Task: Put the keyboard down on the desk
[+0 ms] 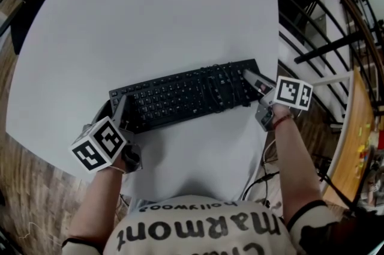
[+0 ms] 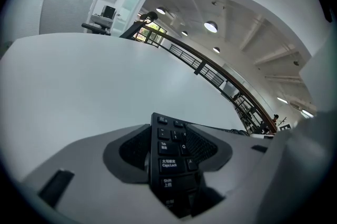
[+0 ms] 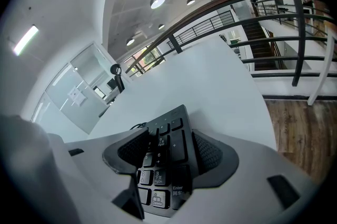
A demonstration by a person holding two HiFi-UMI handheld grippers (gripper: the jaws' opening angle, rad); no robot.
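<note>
The left tool (image 1: 122,110) and right tool (image 1: 254,81) each clamp an end of the keyboard (image 1: 186,95) between them, on or just above the counter (image 1: 150,20); only settling it and letting go seem left.

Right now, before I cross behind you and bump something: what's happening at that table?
A person holds a black computer keyboard by its two ends: left gripper clamped on the Caps Lock end, right gripper on the number-pad end. It is on or just above the white table; which, I can't tell.
</note>
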